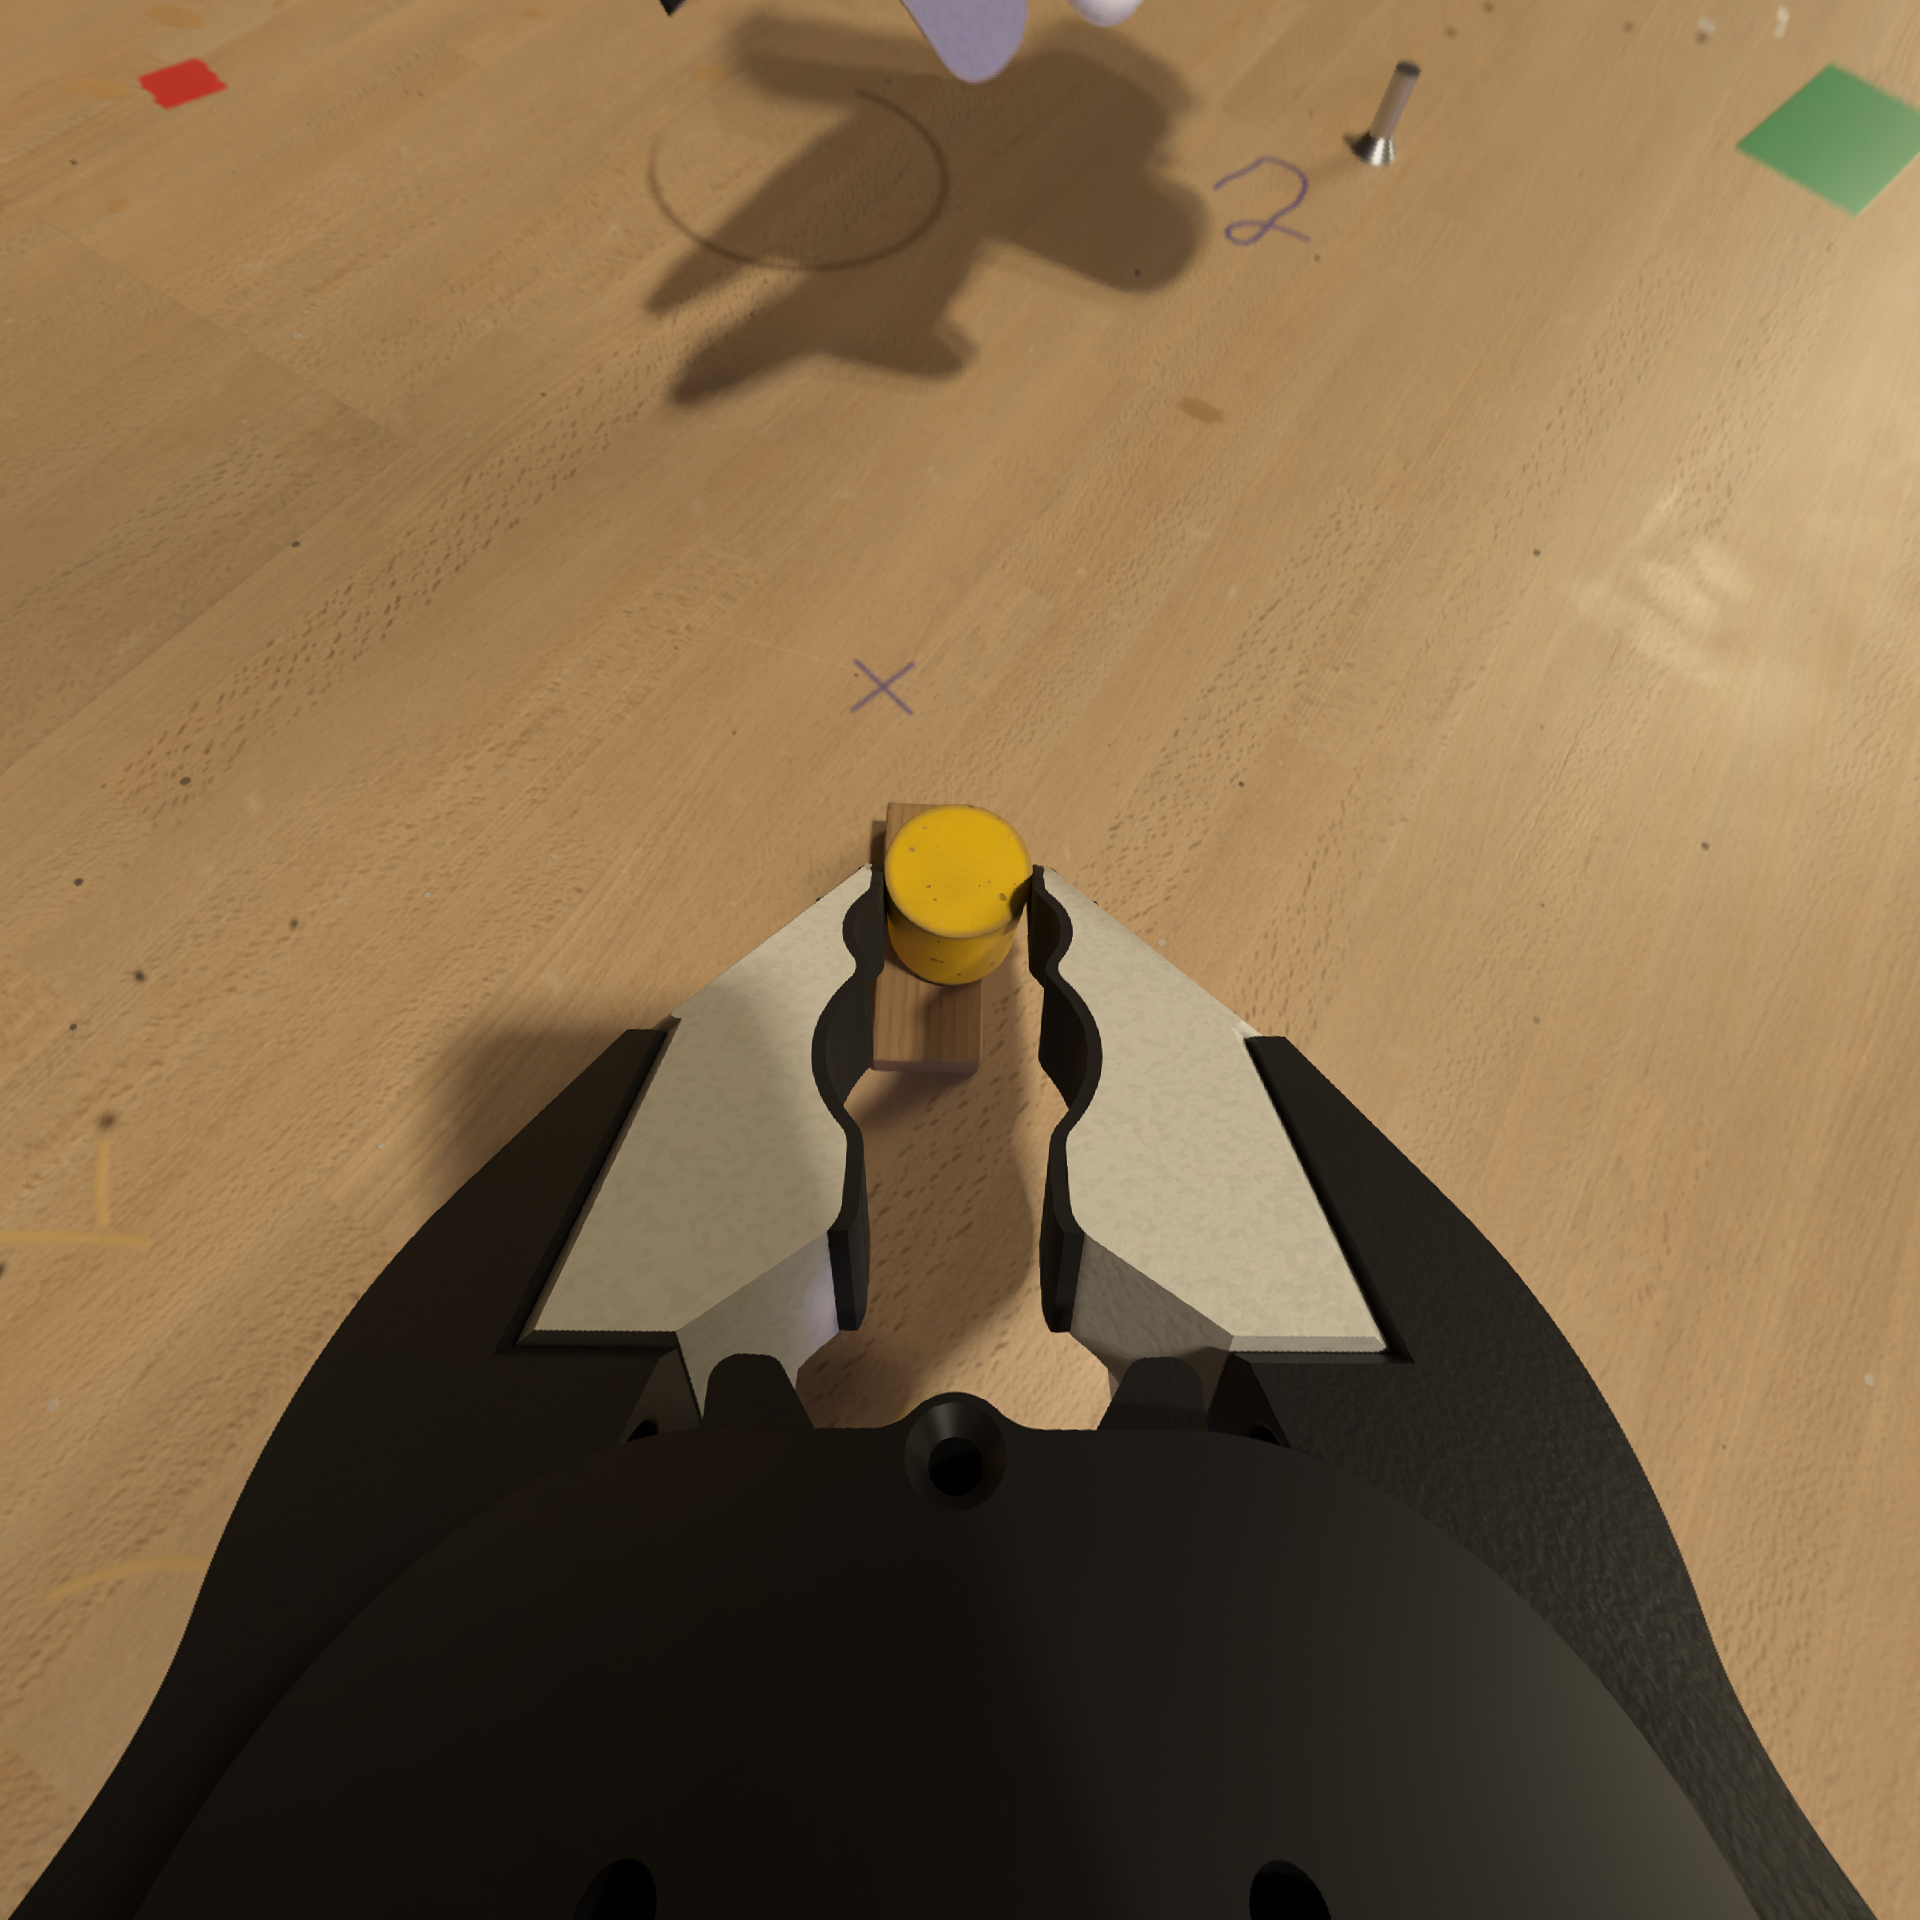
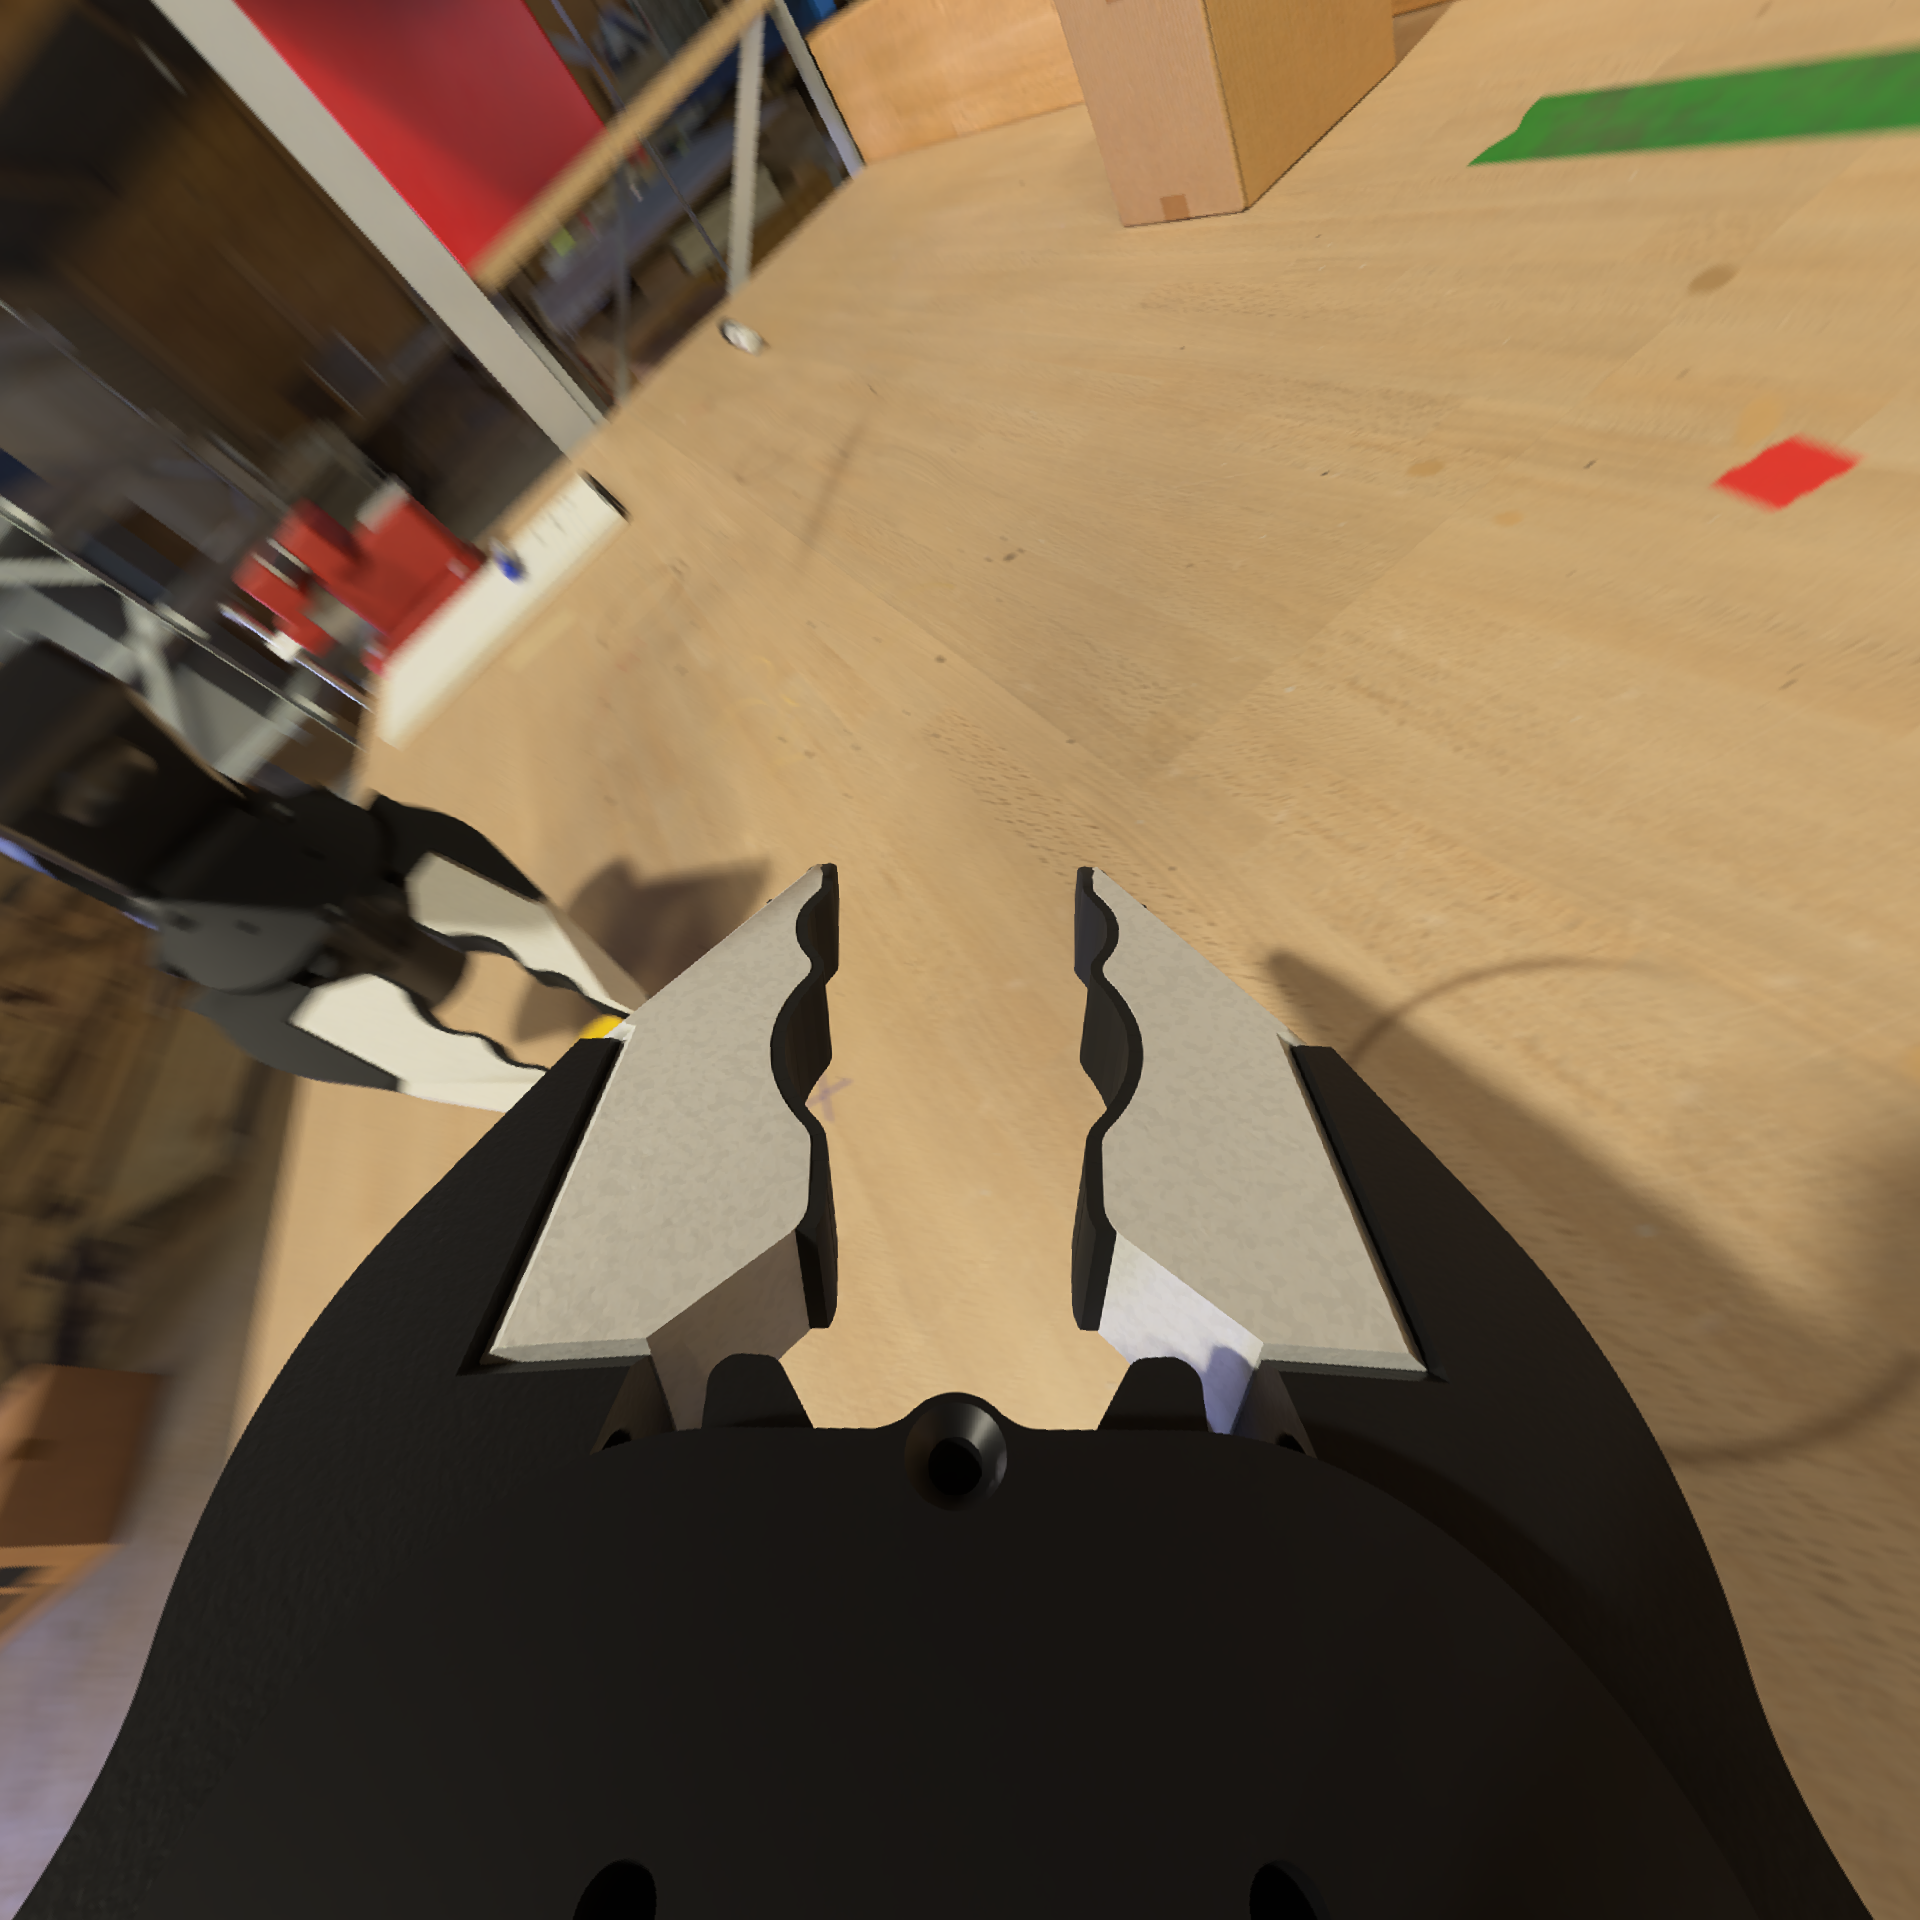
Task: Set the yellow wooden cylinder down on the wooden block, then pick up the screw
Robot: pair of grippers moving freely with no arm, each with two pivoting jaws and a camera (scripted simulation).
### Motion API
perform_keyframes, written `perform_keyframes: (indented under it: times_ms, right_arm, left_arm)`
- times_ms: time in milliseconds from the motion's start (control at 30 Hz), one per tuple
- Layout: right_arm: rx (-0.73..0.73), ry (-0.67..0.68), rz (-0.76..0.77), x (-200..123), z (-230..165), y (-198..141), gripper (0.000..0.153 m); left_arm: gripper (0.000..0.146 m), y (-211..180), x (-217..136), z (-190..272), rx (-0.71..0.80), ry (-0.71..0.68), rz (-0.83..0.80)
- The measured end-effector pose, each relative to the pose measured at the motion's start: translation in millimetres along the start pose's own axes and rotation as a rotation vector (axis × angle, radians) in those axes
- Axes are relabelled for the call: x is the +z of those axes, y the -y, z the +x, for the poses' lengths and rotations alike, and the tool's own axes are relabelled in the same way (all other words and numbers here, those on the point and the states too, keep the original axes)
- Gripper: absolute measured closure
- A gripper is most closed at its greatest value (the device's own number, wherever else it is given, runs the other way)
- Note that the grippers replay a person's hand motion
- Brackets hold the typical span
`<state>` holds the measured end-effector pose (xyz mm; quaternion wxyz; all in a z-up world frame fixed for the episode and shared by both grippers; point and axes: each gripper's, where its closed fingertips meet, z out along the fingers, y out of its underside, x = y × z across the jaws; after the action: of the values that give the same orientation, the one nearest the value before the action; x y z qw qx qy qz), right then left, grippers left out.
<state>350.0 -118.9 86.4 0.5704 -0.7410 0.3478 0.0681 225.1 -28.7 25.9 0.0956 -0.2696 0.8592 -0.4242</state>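
The yellow wooden cylinder (image 1: pixel 956 894) is short and stubby, with a flat round top marked by a few small dark specks and a glossy painted side. It stands upright over the far end of the wooden block (image 1: pixel 928 1023), a small flat plank of brown grained wood that lies on the tabletop (image 1: pixel 1351 675) with its long side running away from the camera; whether the cylinder actually rests on the block cannot be told. The tips of the left claw (image 1: pixel 956 883) press against its two sides. The screw (image 1: pixel 1382 114) is grey metal, standing on its flared head with the shaft pointing up and slightly tilted, well apart from the block at the far right.
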Motion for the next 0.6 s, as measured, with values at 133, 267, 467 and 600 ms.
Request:
perform_keyframes:
  times_ms: [133,267,467,600]
  right_arm:
    - [-0.266,-0.093,-0.067,7,7,-10,0.107]
    - [-0.347,-0.109,-0.165,13,10,-28,0.107]
    - [-0.256,-0.083,-0.204,15,15,-39,0.108]
    - [-0.235,-0.045,-0.196,18,5,-38,0.108]
  left_arm:
    - [0.119,-1,0,2,0.000,-0.030,-0.010]
    - [0.119,1,0,-1,-0.102,-0.102,0.016]
    - [0.101,26,-10,4,-0.185,-0.214,0.183]
    - [0.101,47,-28,-11,-0.136,-0.123,0.363]
